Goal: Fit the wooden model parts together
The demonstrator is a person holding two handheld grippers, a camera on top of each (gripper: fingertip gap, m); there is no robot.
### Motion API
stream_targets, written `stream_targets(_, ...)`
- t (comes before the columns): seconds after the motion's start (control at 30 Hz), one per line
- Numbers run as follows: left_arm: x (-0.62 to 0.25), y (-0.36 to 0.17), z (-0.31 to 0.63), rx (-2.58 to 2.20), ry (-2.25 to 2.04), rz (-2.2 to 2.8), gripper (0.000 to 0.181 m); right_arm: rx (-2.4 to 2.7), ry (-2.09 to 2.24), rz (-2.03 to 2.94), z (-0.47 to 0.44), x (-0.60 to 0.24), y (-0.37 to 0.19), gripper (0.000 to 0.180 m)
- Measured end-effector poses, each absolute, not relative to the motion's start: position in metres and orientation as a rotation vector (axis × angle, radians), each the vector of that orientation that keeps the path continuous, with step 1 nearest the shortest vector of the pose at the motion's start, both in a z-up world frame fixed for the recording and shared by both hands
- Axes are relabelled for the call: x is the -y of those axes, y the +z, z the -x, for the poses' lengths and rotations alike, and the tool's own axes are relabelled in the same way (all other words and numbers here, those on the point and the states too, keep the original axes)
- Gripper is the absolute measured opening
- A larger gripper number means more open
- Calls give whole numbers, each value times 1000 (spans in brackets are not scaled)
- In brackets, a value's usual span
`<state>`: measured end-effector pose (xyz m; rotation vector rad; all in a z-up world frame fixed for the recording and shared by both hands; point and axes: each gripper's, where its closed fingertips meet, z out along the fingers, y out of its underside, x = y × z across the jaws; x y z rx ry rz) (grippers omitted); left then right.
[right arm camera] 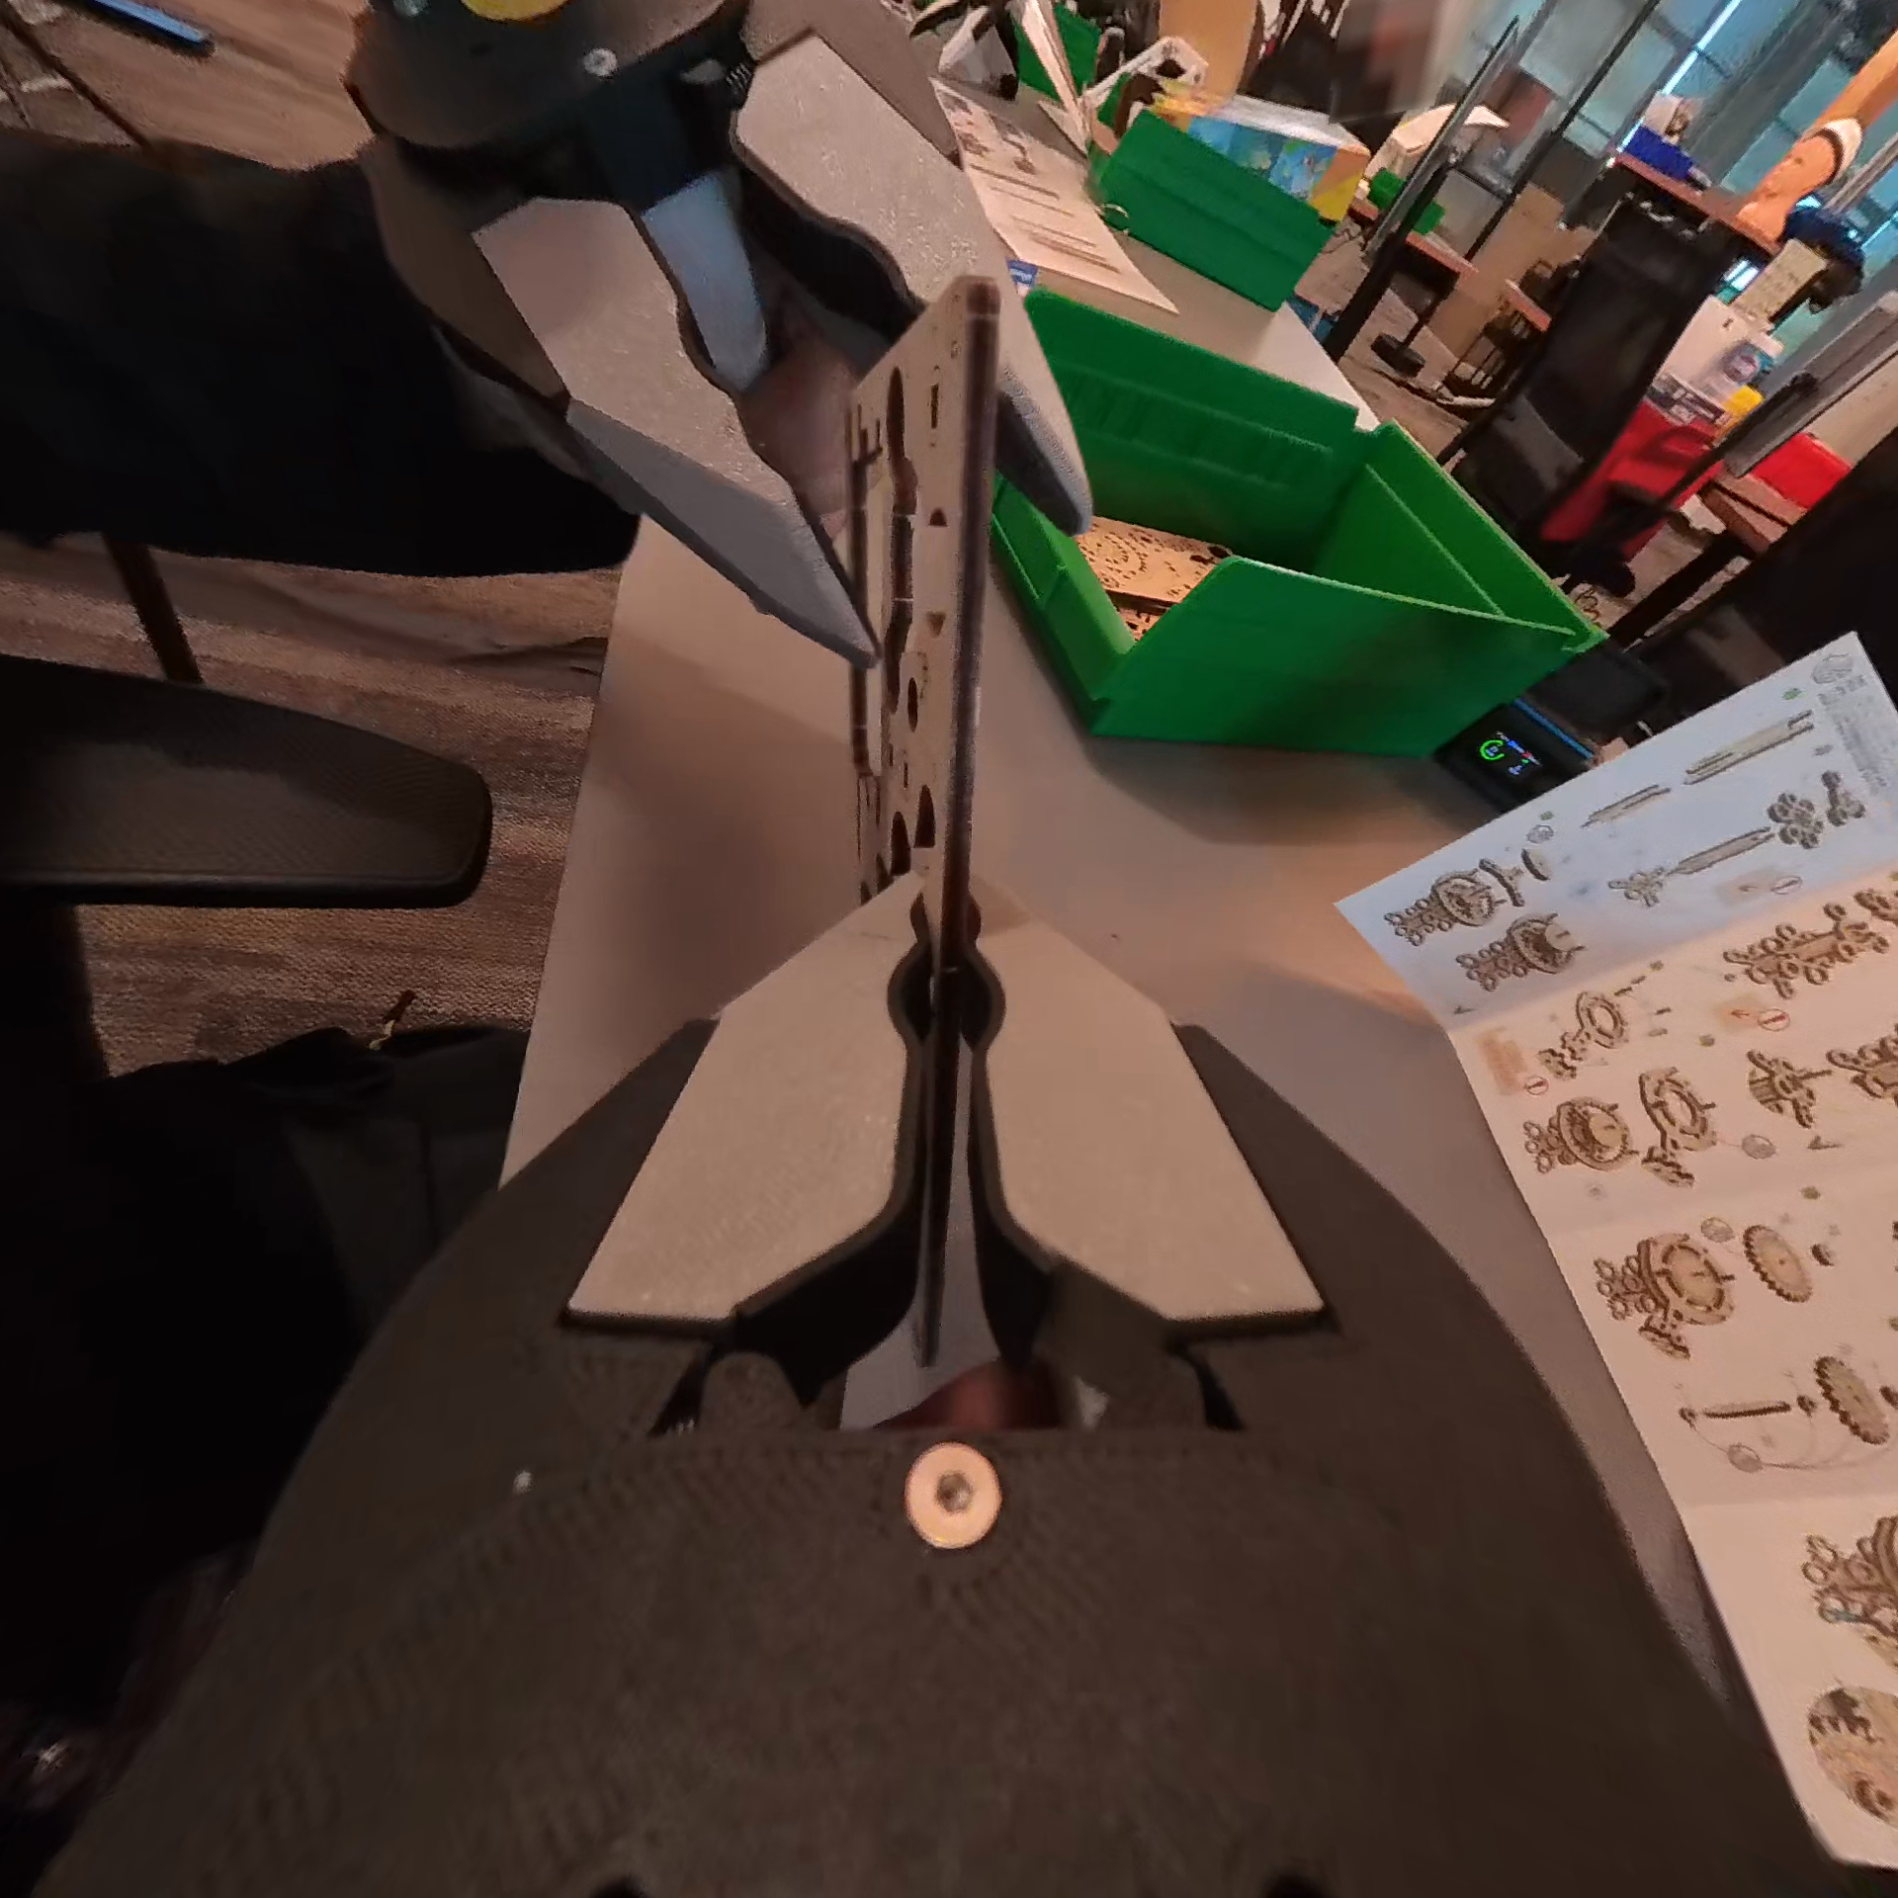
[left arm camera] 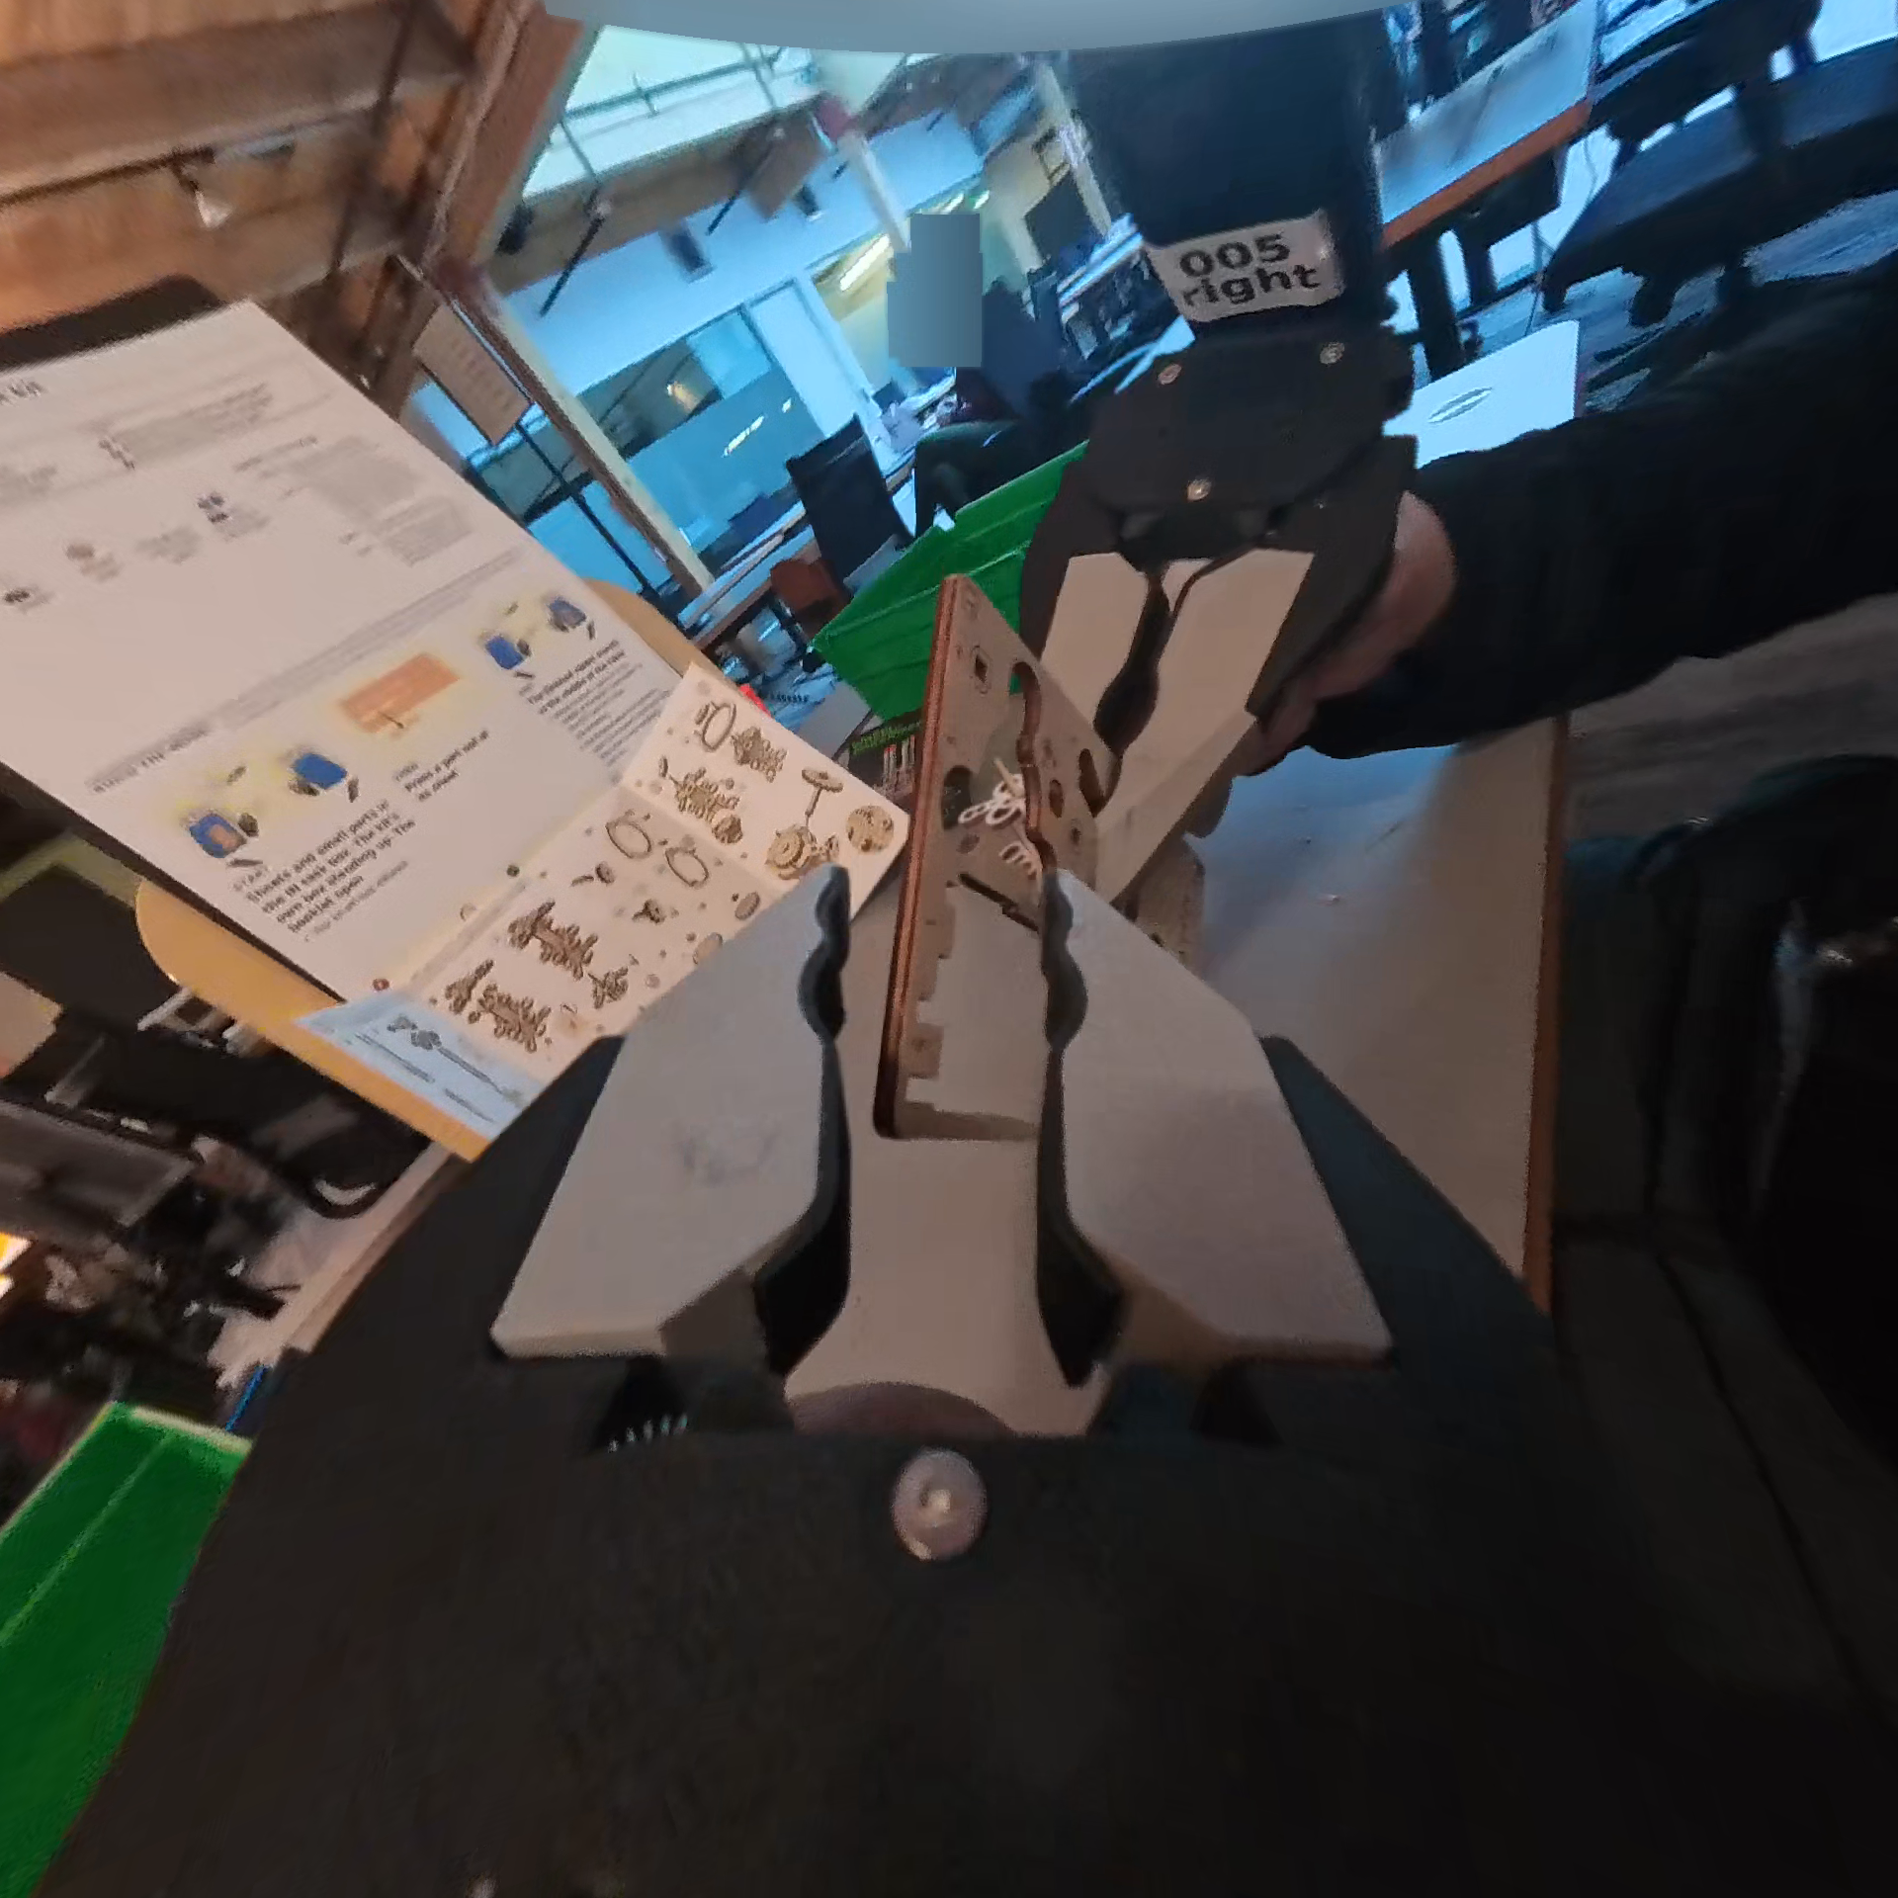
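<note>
Along the left of the left wrist view, an instruction booklet lies open on the bench; just right of it the left hand-held gripper stands with fingers spread around the near end of a laser-cut wooden parts sheet, one finger touching its face, the other apart. Farther right and beyond, the right hand-held gripper pinches the sheet's far edge, held upright on edge above the bench. Across the right wrist view, that gripper clamps the thin sheet, with a green bin of wooden sheets and the booklet to its right.
</note>
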<state>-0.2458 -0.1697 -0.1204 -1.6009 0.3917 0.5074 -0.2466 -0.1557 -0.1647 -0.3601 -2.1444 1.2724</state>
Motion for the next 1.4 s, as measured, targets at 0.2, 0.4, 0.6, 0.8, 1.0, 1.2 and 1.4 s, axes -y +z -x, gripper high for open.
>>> stream_targets(0.2,164,-119,250,-295,594,1748,56,2106,1116,358,254,150,-166,0)
stream_targets(0.4,158,-112,246,-219,650,1778,44,2080,1097,345,251,153,-162,0)
stream_targets(0.6,156,-111,244,-205,695,1757,40,2060,1070,346,251,150,-160,0)
stream_targets(0.8,156,-121,248,-125,658,1780,37,2011,998,315,254,147,-161,0)
stream_targets(1.0,158,-127,249,45,476,1712,32,1920,1024,294,253,149,-154,0)
stream_targets(1.2,163,-129,243,-11,604,1587,26,1912,998,243,250,152,-157,0)
stream_targets(1.4,167,-128,199,-472,840,1404,11,2056,1089,65,226,157,-161,0)
